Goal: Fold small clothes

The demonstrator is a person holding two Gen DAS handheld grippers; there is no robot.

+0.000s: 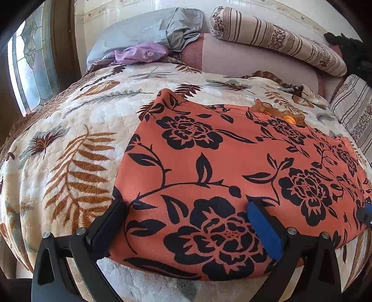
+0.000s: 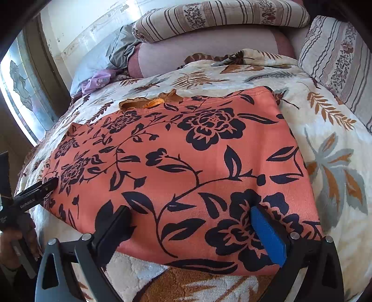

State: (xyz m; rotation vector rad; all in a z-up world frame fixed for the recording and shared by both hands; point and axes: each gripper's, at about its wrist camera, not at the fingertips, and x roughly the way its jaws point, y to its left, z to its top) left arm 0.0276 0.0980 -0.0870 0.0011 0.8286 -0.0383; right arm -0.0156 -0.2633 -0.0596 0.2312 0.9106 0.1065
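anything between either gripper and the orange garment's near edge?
Nothing visible. The left gripper and right gripper both stand open right over the near hem of the orange floral garment, which lies flat on the leaf-print blanket.

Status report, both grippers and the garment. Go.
Left gripper open, right gripper open, both at near hem. Orange floral garment flat on blanket, not gripped. Nothing in the way.

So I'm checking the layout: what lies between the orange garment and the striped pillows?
Only the leaf-print blanket lies between the orange garment and the striped pillows, plus a pinkish cushion, seen in both wrist views.
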